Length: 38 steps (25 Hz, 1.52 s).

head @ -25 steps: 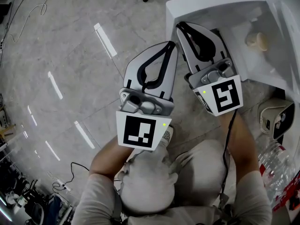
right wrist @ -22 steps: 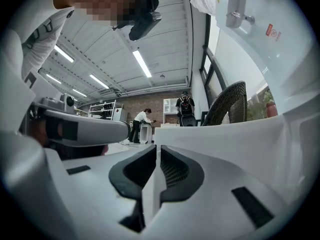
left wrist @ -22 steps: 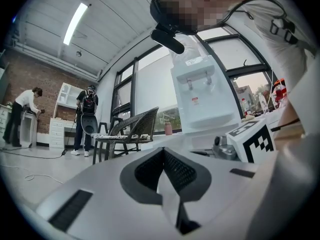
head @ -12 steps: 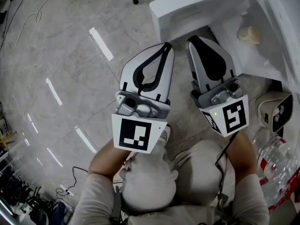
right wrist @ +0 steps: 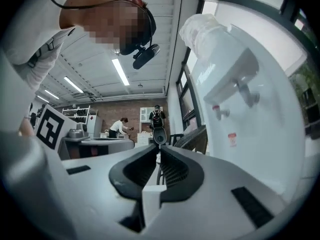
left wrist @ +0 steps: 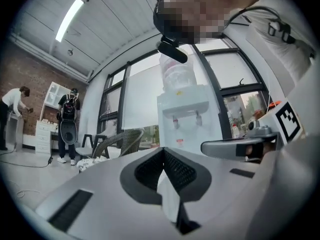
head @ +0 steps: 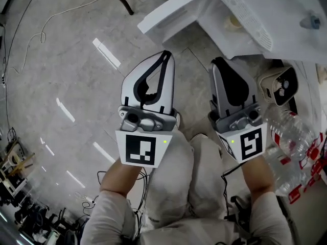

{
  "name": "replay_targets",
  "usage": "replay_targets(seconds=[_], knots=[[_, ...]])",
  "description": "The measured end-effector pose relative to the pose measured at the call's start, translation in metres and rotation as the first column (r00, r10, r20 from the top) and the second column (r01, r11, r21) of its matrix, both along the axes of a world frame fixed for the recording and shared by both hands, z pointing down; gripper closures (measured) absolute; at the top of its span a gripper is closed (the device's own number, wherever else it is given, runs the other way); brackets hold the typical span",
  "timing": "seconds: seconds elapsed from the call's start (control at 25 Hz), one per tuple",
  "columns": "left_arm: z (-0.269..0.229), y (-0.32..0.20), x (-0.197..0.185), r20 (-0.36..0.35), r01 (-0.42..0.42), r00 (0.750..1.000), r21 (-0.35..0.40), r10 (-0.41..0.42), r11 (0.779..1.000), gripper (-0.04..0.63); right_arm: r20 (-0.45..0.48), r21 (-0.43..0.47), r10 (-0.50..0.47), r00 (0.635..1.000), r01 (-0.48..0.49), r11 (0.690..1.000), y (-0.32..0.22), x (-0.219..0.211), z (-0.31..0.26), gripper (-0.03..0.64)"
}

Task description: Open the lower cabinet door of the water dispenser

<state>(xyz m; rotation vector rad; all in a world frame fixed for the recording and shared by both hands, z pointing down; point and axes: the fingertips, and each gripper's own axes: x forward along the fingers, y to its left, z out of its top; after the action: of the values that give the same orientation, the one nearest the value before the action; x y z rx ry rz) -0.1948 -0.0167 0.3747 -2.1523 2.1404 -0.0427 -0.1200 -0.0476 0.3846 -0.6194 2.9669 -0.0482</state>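
Left tool [head: 165, 55] and right tool [head: 217, 62] closed, empty, water dispenser [left wrist: 185, 118], red label [right wrist: 232, 136] illegible

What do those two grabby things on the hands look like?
The left gripper and right gripper are pale grey shells with black-lined tongs narrowing to a point. Behind each sits a white cube printed with black square patterns and a small green light. A black cable trails from the right one. The sleeves are short and whitish.

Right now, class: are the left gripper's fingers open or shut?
Shut: in the left gripper view, the left gripper has its fingers meeting at the tips, nothing between them.
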Motion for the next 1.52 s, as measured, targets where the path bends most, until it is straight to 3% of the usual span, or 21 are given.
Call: replay_targets(seconds=[0.48, 0.76, 1.16, 1.52], knots=[[-0.331, 0.035, 0.054, -0.019, -0.057, 0.998, -0.005, 0.056, 0.998, 0.592, -0.017, -0.049, 0.233, 0.972, -0.234, 0.971, 0.019, 0.121, -0.323, 0.581], [-0.474, 0.072, 0.074, 0.001, -0.093, 0.996, 0.000, 0.093, 0.996, 0.592, -0.026, 0.006, 0.325, 0.945, -0.325, 0.946, 0.050, 0.193, -0.476, 0.581], [-0.547, 0.092, 0.133, 0.008, -0.177, 0.984, 0.061, 0.177, 0.982, 0.592, -0.016, 0.100, 0.474, 0.880, -0.470, 0.877, 0.100, 0.274, -0.565, 0.581], [-0.570, 0.103, 0.160, 0.013, -0.230, 0.973, 0.094, 0.229, 0.969, 0.592, -0.018, 0.096, 0.540, 0.842, -0.536, 0.839, 0.132, 0.313, -0.570, 0.595]])
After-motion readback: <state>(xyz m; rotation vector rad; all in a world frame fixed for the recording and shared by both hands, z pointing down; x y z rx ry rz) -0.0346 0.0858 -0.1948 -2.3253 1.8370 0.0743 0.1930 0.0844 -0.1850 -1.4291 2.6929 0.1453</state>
